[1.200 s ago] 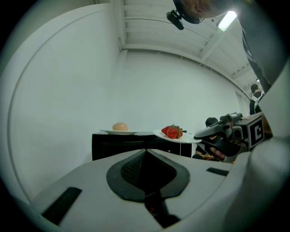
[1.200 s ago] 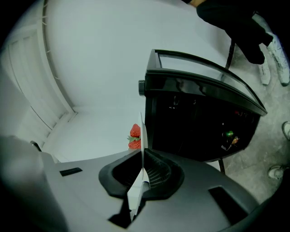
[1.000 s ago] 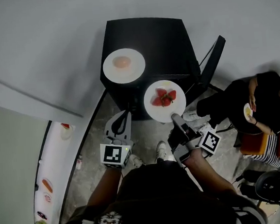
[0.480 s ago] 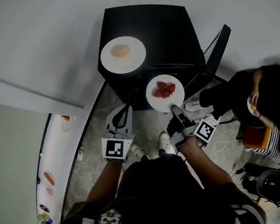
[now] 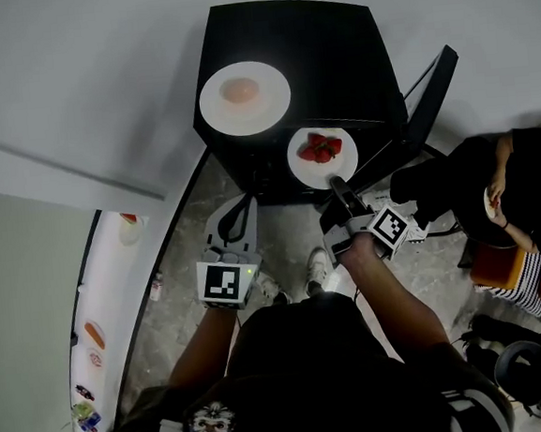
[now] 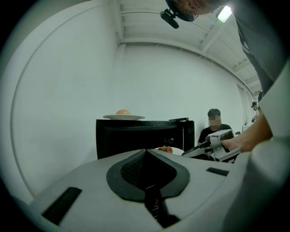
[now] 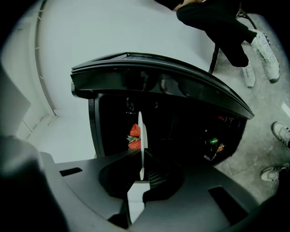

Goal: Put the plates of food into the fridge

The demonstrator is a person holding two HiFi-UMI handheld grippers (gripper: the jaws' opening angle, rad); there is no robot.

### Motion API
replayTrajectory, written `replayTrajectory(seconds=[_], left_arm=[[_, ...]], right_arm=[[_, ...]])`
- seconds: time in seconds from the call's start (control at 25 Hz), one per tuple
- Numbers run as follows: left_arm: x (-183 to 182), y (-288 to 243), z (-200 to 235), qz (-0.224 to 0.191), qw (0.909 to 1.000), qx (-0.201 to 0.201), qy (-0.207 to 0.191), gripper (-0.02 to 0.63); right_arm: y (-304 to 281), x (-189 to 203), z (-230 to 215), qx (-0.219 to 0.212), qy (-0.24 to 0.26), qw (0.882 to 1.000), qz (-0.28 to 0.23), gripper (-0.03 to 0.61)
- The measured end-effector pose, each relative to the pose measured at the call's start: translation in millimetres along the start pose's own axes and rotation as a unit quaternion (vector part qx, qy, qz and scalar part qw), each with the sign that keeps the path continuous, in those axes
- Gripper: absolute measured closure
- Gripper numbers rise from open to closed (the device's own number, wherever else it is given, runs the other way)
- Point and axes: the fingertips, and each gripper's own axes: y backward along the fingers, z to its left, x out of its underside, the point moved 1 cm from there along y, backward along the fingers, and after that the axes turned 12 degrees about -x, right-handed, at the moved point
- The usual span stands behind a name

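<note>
Even, bright light; fisheye-warped edges

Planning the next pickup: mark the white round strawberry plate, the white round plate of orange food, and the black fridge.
White strawberry plate (image 5: 298,166): head view, bare rim.
White plate of orange food (image 5: 272,121): head view, bare rim.
Black fridge (image 5: 327,50): head view, top.

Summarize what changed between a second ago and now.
The right gripper, shut on the round white plate of strawberries, carried it down and in toward the open front of the black fridge. Unchanged: that grip, the left gripper shut and empty, and the white plate of pale orange food on the fridge top.
</note>
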Motion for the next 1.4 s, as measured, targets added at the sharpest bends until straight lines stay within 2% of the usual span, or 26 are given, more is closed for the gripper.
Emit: replayTrajectory(seconds=[0.92, 1.2, 1.4], left_arm=[[-3.9, -12.9, 15.6, -0.001, 0.9998, -0.021, -0.004, 0.592], [-6.1, -14.5, 15.5, -0.003, 0.9997, -0.023, 0.000, 0.592], [1.4, -11.4, 19.4, 0.012, 0.9994, -0.028, -0.013, 0.592]], right_arm=[[-68.9, -47.7, -28.7, 0.009, -0.020, 0.998, -0.056, 0.543], [-78.4, -50.2, -30.8, 0.012, -0.018, 0.998, -0.060, 0.543], [-77.8, -48.6, -31.9, 0.018, -0.019, 0.998, -0.062, 0.543]])
